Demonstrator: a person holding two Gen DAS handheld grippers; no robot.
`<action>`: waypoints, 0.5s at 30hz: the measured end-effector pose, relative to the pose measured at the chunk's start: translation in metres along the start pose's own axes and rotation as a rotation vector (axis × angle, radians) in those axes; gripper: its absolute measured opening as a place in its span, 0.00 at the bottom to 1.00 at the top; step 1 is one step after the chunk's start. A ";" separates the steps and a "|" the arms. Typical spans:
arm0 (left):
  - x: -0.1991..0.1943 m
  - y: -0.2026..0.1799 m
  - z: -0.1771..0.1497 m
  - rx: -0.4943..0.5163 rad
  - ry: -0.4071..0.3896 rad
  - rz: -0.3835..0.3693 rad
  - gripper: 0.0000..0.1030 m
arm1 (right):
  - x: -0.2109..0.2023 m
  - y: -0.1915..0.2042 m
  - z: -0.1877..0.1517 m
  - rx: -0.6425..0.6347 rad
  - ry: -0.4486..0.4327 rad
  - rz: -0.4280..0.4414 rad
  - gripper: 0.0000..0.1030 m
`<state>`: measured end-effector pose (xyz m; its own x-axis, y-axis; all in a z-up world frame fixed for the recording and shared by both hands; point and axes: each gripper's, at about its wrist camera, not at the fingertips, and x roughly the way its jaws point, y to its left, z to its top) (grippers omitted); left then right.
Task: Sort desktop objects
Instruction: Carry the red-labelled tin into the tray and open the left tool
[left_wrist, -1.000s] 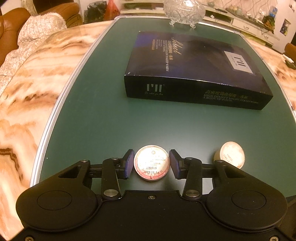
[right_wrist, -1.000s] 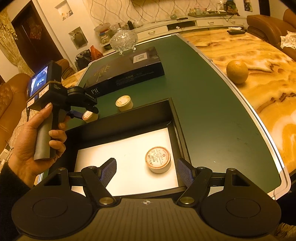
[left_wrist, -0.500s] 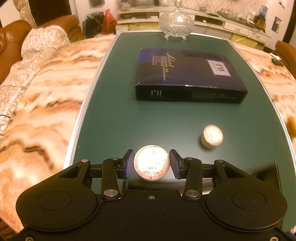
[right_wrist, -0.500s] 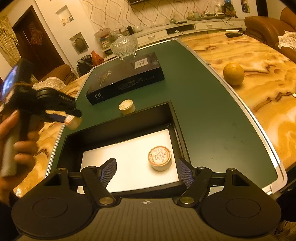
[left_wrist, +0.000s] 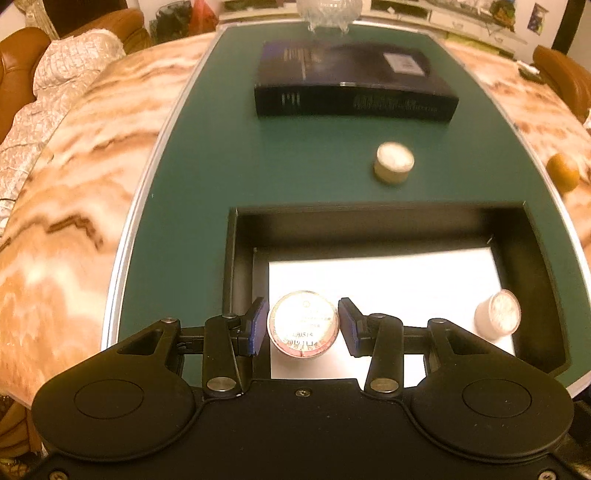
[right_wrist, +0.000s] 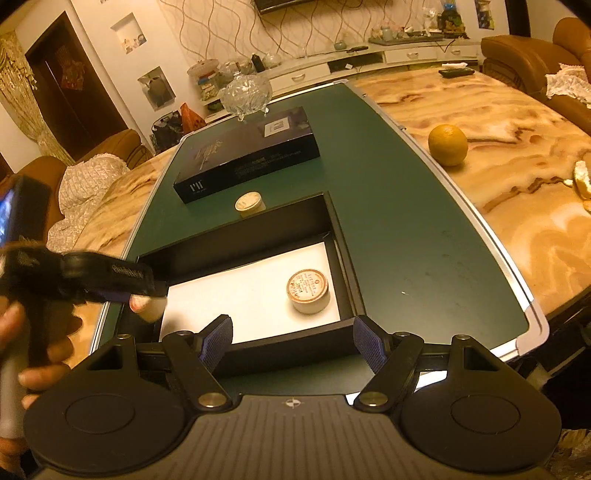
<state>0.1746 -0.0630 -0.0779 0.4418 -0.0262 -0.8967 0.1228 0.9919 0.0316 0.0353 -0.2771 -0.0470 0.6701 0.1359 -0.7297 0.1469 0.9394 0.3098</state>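
Observation:
My left gripper (left_wrist: 302, 326) is shut on a small round tin (left_wrist: 303, 324) with a printed lid and holds it above the near left corner of the open black box (left_wrist: 417, 221) with a white floor. The held tin also shows in the right wrist view (right_wrist: 146, 304). A second tin (left_wrist: 498, 314) lies inside the box at the right, seen too in the right wrist view (right_wrist: 307, 290). A third tin (left_wrist: 393, 162) stands on the green mat beyond the box. My right gripper (right_wrist: 291, 341) is open and empty at the box's near wall (right_wrist: 295, 338).
A long dark closed box (left_wrist: 351, 85) lies on the green mat (left_wrist: 207, 177) behind the tins, with a glass bowl (right_wrist: 246, 94) at the far end. An orange (right_wrist: 447, 144) rests on the marble table to the right. Sofas stand around.
My left gripper has carried the tin back and to the right, from over the mat to over the open box. The right gripper has stayed open.

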 end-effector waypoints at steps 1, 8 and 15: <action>0.002 -0.001 -0.002 0.002 0.003 0.007 0.39 | -0.001 -0.001 0.000 0.000 -0.001 -0.001 0.73; 0.013 -0.003 -0.009 0.007 0.021 0.032 0.39 | 0.001 -0.002 0.000 0.004 0.004 0.008 0.73; 0.021 -0.002 -0.011 -0.002 0.029 0.032 0.39 | 0.006 0.005 0.001 -0.013 0.010 0.017 0.73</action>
<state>0.1734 -0.0643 -0.1014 0.4195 0.0092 -0.9077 0.1071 0.9925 0.0596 0.0404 -0.2719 -0.0493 0.6649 0.1548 -0.7307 0.1260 0.9410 0.3140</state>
